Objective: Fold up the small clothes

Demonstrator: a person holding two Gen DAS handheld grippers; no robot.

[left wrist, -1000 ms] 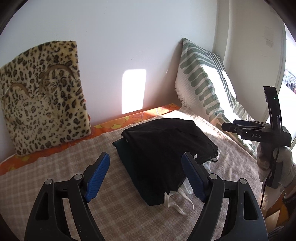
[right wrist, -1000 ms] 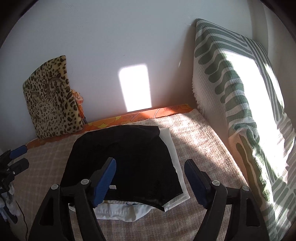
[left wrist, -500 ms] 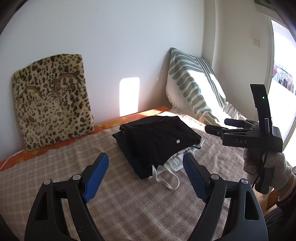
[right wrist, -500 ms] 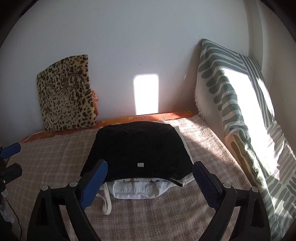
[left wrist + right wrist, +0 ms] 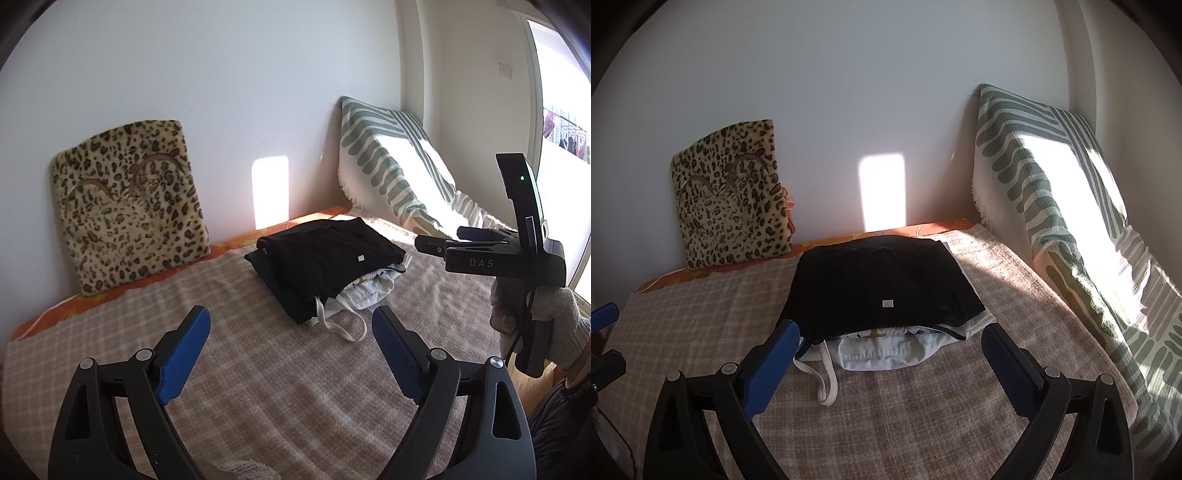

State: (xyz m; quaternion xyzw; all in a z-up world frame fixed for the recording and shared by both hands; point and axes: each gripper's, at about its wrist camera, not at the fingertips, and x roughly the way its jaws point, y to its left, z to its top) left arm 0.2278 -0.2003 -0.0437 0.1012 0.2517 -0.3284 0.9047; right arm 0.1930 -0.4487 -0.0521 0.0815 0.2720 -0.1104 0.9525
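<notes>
A stack of folded clothes lies on the bed, with a black garment (image 5: 325,254) (image 5: 882,284) on top. Under it sits a white garment (image 5: 882,354) whose strap loop trails forward, and a dark teal piece (image 5: 273,280) lies at the bottom. My left gripper (image 5: 290,314) hovers short of the stack, its jaws opening with nothing between them. My right gripper (image 5: 891,328) faces the stack's front edge, its jaws also opening and empty. In the left wrist view the right gripper (image 5: 441,238) hangs to the right of the stack, held by a gloved hand (image 5: 554,314).
A checked beige blanket (image 5: 258,387) covers the bed. A leopard-print cushion (image 5: 129,199) leans on the wall at the back left. A green-striped pillow (image 5: 1052,206) stands along the right side. A bright window is at the far right.
Both grippers have drawn back from the stack, which now sits farther off. Both sets of jaws stand wider than before. The stack itself has not moved.
</notes>
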